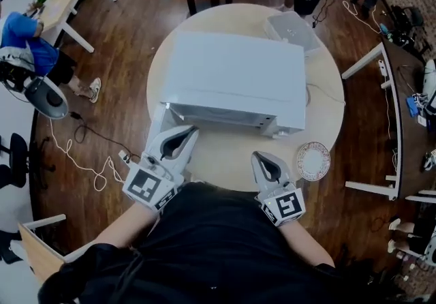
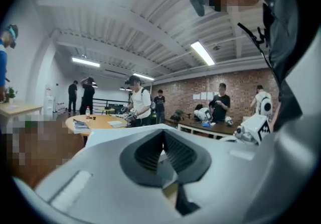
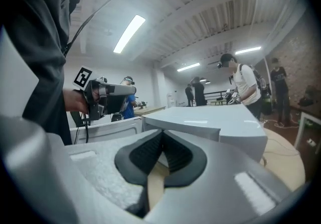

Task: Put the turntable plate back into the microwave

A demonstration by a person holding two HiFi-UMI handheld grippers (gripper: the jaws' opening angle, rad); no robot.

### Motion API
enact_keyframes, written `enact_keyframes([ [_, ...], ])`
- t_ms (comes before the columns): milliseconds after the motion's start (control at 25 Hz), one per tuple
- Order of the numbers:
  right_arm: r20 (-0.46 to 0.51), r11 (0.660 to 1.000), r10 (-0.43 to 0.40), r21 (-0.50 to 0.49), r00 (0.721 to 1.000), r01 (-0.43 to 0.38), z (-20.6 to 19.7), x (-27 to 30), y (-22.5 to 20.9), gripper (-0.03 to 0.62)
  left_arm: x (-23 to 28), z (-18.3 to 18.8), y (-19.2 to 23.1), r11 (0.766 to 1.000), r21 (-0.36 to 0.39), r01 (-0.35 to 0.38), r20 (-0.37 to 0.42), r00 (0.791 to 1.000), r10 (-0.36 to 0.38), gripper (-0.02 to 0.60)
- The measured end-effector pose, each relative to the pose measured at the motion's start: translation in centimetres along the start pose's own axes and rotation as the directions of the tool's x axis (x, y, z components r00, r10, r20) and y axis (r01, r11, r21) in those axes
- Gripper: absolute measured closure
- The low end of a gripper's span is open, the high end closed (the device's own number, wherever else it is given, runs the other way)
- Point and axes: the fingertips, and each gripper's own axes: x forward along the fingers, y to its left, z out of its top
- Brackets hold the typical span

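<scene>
Closed and empty, my left hand-held gripper [image 1: 187, 135] and right hand-held gripper [image 1: 262, 159] wait before the microwave [image 1: 235, 78]. The turntable plate [image 1: 313, 161] lies on the table [image 1: 225, 159] near the right one, probably for a right-side pickup.

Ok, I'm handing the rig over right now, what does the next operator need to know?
Left gripper: shut, empty, at the microwave's front left corner.
Right gripper: shut, empty, over the table in front of the microwave.
Plate: on the table, right of the microwave, not held.
Done: door looks open.
Left: pick up the plate and set it inside.
</scene>
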Motion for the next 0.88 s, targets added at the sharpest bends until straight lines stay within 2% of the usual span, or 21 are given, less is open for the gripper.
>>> enact_keyframes([
  [120, 0.038, 0.995, -0.024, -0.100, 0.999, 0.028, 1.7, 0.4, 2.1, 0.592, -0.2, -0.7, -0.3, 0.994, -0.025, 0.107, -0.009, 0.994, -0.107, 0.577],
  [240, 0.024, 0.992, -0.029, -0.125, 0.999, 0.032, 1.7, 0.8, 3.8, 0.592, -0.2, -1.2, -0.4, 0.981, -0.047, 0.188, -0.006, 0.982, -0.188, 0.577],
  [320, -0.056, 0.977, -0.073, -0.205, 0.996, 0.060, 1.0, 0.8, 4.2, 0.592, 0.0, -1.6, -0.5, 0.969, -0.057, 0.240, 0.003, 0.971, -0.240, 0.577],
  [400, -0.162, 0.933, -0.147, -0.349, 0.976, 0.083, 0.1, 0.5, 4.3, 0.592, 0.4, -1.7, -1.1, 0.949, -0.081, 0.305, 0.020, 0.952, -0.304, 0.577],
  [440, -0.183, 0.917, -0.175, -0.387, 0.967, 0.093, -0.3, 0.1, 4.3, 0.592, 0.6, -1.8, -1.3, 0.937, -0.096, 0.335, 0.034, 0.942, -0.334, 0.577],
  [480, -0.186, 0.915, -0.192, -0.390, 0.964, 0.107, -0.6, -0.3, 4.0, 0.592, 0.8, -1.9, -1.6, 0.926, -0.111, 0.362, 0.045, 0.932, -0.359, 0.577],
  [560, -0.166, 0.936, -0.218, -0.315, 0.962, 0.157, -1.5, -1.6, 2.9, 0.592, 1.1, -1.9, -1.8, 0.915, -0.125, 0.385, 0.049, 0.923, -0.382, 0.577],
  [640, -0.158, 0.951, -0.271, -0.198, 0.949, 0.238, -3.0, -3.4, 0.7, 0.592, 1.3, -2.0, -1.5, 0.921, -0.120, 0.372, 0.043, 0.928, -0.369, 0.577],
  [720, -0.172, 0.936, -0.351, -0.093, 0.921, 0.339, -5.3, -5.8, -2.2, 0.592, 1.6, -1.9, -1.3, 0.932, -0.117, 0.344, 0.027, 0.939, -0.343, 0.577],
  [800, -0.183, 0.888, -0.450, 0.016, 0.874, 0.460, -7.8, -8.9, -5.7, 0.592, 1.7, -2.2, -1.2, 0.944, -0.114, 0.309, 0.007, 0.951, -0.310, 0.577],
  [880, -0.181, 0.803, -0.558, 0.132, 0.810, 0.582, -9.5, -12.4, -9.0, 0.592, 1.8, -2.1, -1.5, 0.952, -0.096, 0.290, -0.019, 0.956, -0.293, 0.577],
])
